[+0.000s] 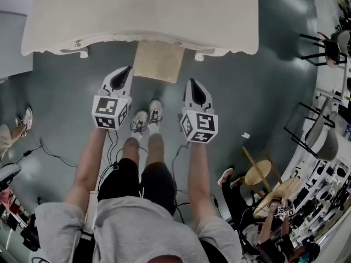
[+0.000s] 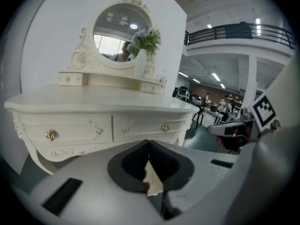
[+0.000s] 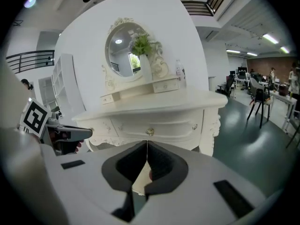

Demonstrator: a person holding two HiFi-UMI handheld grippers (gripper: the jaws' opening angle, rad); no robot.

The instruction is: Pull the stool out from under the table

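Note:
A cream dressing table (image 1: 137, 15) fills the top of the head view. The beige square stool seat (image 1: 159, 61) sticks out from under its front edge, between the two table legs. My left gripper (image 1: 125, 73) hovers just left of the stool's near corner, jaws shut and empty. To the right of the stool my right gripper (image 1: 193, 85) is also shut on nothing. In the left gripper view the table's drawers (image 2: 93, 125) stand ahead, with a sliver of the stool (image 2: 153, 179) below the shut jaws. The right gripper view shows the table front (image 3: 154, 121) and a bit of the stool (image 3: 138, 181).
The person's feet (image 1: 147, 119) stand on the dark green floor just before the stool. A round wooden stool (image 1: 259, 174) and other people are at the lower right, black chairs (image 1: 323, 48) at the far right. A mirror and vase (image 2: 140, 55) top the table.

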